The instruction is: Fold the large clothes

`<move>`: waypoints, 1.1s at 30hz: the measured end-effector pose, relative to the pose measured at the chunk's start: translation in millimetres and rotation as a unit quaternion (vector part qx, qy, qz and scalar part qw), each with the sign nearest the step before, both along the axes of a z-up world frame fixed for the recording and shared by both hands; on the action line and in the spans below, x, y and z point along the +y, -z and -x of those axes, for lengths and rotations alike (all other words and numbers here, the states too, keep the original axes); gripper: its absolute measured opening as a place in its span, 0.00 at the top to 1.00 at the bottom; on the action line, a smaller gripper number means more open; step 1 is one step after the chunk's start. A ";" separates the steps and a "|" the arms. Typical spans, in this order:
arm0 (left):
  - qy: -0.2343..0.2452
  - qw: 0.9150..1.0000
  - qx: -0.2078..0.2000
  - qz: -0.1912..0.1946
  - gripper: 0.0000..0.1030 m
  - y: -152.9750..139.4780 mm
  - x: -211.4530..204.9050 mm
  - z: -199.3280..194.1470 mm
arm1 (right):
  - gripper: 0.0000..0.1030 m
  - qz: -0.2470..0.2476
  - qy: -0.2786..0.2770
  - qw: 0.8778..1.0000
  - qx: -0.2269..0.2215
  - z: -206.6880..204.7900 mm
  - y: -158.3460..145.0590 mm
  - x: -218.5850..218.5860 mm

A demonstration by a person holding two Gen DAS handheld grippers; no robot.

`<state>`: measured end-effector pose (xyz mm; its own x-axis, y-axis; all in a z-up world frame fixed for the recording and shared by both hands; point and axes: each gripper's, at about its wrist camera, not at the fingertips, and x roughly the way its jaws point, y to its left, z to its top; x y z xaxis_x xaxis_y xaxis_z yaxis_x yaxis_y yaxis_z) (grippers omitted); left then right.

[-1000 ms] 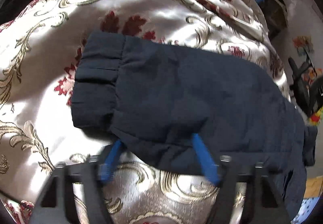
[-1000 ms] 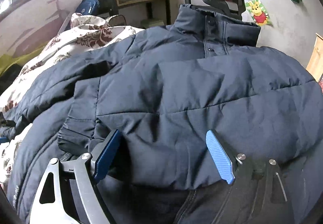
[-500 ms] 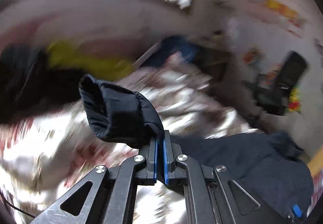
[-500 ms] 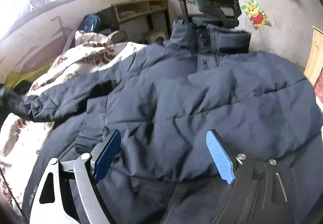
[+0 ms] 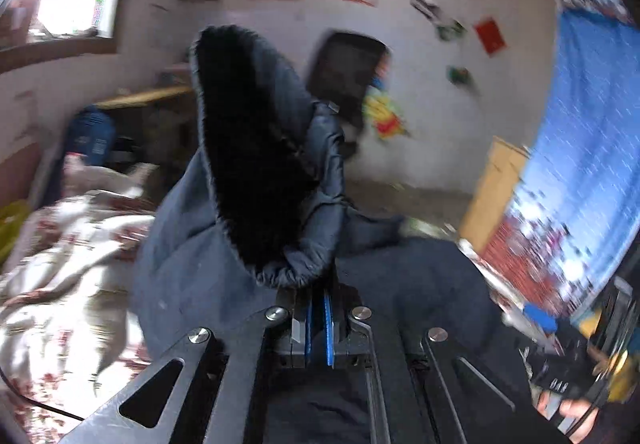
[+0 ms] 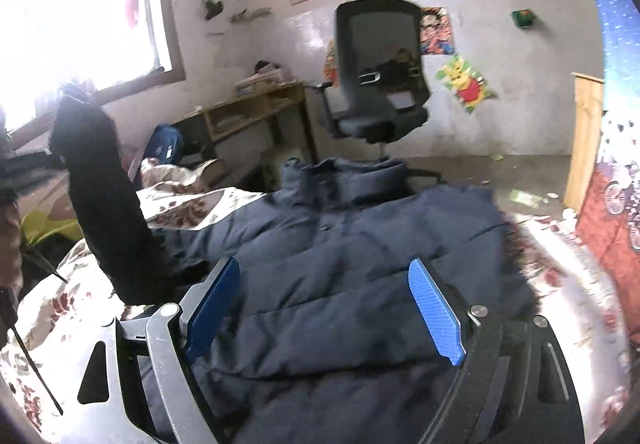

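Observation:
A dark navy puffer jacket point(image 6: 360, 256) lies spread on a bed, collar toward the far end. My left gripper point(image 5: 318, 292) is shut on the jacket's sleeve cuff point(image 5: 280, 180) and holds it up in the air, cuff opening facing the camera. In the right wrist view the raised sleeve point(image 6: 100, 204) stands up at the left. My right gripper point(image 6: 324, 304) is open and empty, hovering just above the jacket's lower body, its blue pads point(image 6: 434, 312) spread wide.
The bed has a cream floral bedspread point(image 6: 188, 204). A black office chair point(image 6: 380, 76) and a wooden desk point(image 6: 248, 112) stand beyond the bed by the wall. A blue patterned curtain point(image 5: 580, 148) hangs at the right. A window point(image 6: 80, 12) is at the left.
My left gripper closed on the sleeve cuff, lifted it off the bedspread and swung it up over the jacket. My right gripper rose slightly and stayed open.

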<state>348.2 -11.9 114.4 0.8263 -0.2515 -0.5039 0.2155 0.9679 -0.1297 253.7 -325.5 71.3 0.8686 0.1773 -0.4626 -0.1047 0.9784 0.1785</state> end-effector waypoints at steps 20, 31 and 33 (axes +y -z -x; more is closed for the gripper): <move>0.207 0.966 0.106 -0.115 0.72 122.7 -132.7 18.6 | 0.19 -0.155 0.032 0.984 0.083 -30.7 59.6 -101.7; 0.138 0.979 0.059 -0.141 0.16 109.3 -118.5 28.6 | 0.19 -0.248 0.018 0.956 0.153 -41.9 116.5 -83.0; 0.113 0.981 0.055 -0.149 0.16 106.4 -113.3 28.0 | 0.19 -0.244 0.014 0.955 0.167 -41.4 123.5 -75.1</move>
<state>320.2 -125.3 8.0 0.7026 -0.2505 -0.6661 0.4299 0.8953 0.1167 295.1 -400.6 -52.2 0.6944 0.4221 -0.5829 0.0629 0.7712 0.6334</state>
